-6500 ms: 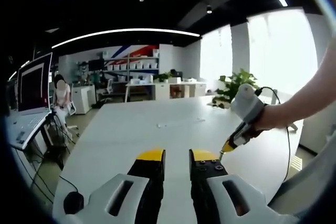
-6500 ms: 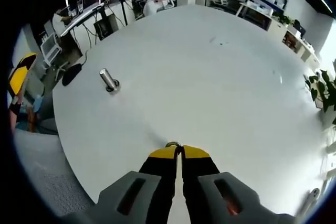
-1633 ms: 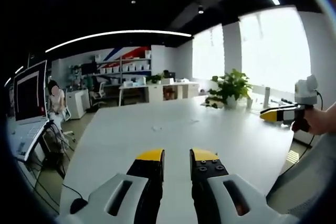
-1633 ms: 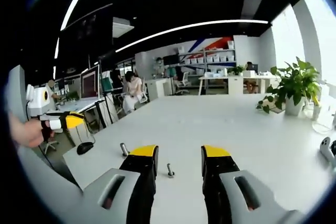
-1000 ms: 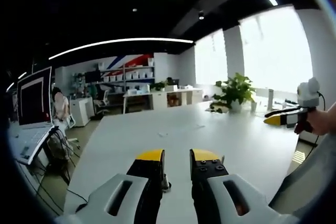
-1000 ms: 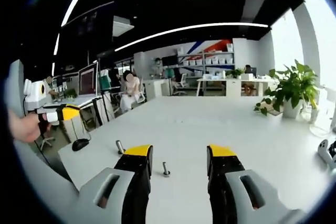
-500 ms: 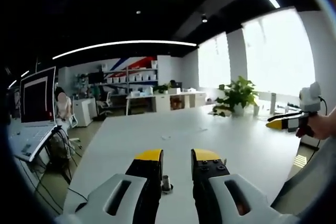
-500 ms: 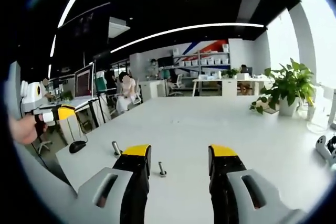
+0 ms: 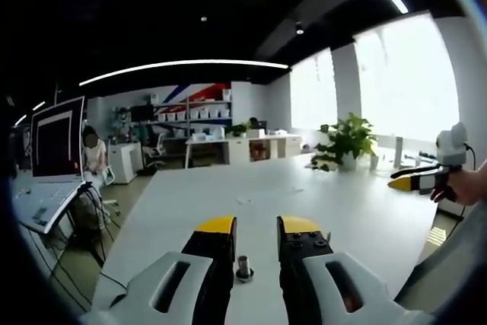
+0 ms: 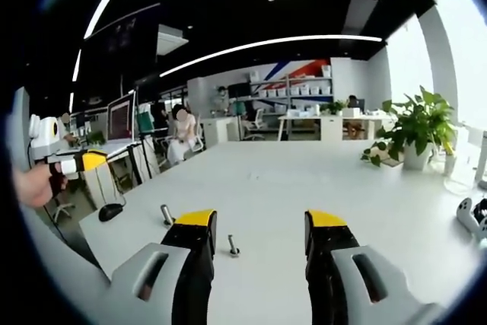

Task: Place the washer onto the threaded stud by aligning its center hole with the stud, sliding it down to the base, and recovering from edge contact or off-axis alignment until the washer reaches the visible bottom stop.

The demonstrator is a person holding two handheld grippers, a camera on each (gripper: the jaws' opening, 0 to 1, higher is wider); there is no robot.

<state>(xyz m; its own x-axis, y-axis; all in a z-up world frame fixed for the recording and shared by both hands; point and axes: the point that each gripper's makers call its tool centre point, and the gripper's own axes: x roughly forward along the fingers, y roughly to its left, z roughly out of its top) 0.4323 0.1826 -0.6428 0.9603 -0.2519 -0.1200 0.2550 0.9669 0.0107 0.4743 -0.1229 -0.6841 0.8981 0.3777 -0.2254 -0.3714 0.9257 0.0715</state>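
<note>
Okay, your left gripper (image 9: pixel 255 227), jaws narrow w/ nothing held, frames the short metal cylinder (image 9: pixel 244 267); right gripper (image 10: pixel 259 222) wide, empty, upright threaded stud (image 10: pixel 233 246) ahead. Washer's state unclear, verify seating next.

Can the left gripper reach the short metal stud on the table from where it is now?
Probably yes. The stud stands upright between the left gripper's slightly parted jaws, with nothing in between.

Both grippers have pale grey bodies, black fingers (image 9: pixel 218 264) and yellow tips.
</note>
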